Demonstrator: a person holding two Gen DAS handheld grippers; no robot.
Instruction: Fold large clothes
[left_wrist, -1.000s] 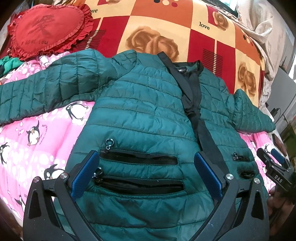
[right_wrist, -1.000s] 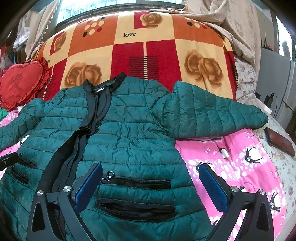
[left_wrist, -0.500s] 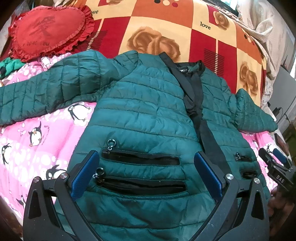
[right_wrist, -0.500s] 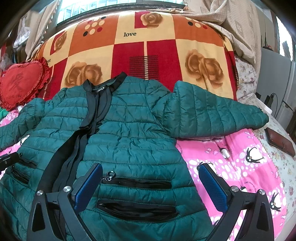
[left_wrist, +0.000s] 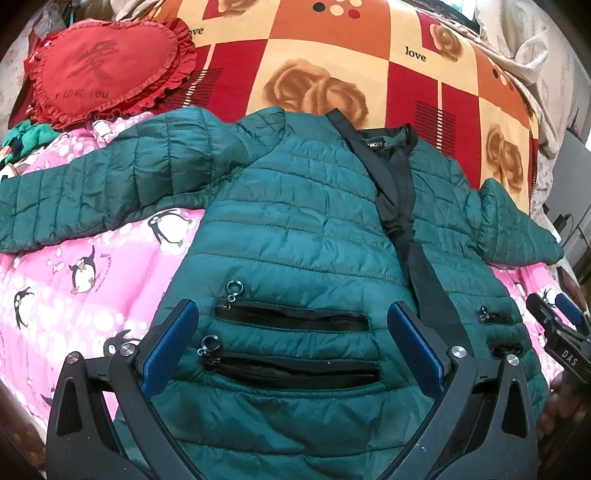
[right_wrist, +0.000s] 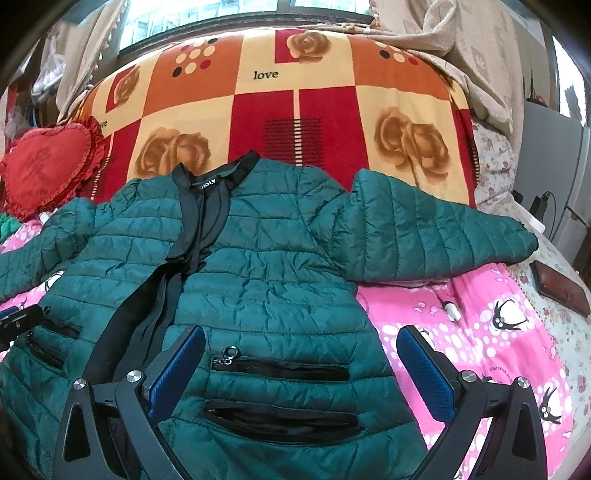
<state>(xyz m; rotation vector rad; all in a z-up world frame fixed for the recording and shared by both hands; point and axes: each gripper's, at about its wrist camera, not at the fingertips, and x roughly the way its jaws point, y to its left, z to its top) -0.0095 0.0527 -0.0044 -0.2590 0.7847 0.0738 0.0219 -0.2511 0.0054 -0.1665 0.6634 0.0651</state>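
Observation:
A dark green quilted jacket (left_wrist: 295, 221) lies face up on the bed, front closed, both sleeves spread out sideways; it also shows in the right wrist view (right_wrist: 266, 266). My left gripper (left_wrist: 291, 343) is open and empty, hovering over the two zip pockets on the jacket's left front near the hem. My right gripper (right_wrist: 301, 369) is open and empty over the pockets on the jacket's right front, its right finger above the pink sheet. The right gripper (left_wrist: 557, 332) also shows at the right edge of the left wrist view.
A pink penguin sheet (left_wrist: 74, 280) covers the bed, with a red and orange rose blanket (right_wrist: 295, 110) behind the jacket. A red heart cushion (left_wrist: 103, 70) lies at the far left. A brown wallet (right_wrist: 561, 288) lies at the right bed edge.
The left wrist view has shifted a little: the jacket sits slightly lower and to the right in frame. The right wrist view is nearly unchanged. Both grippers stay open.

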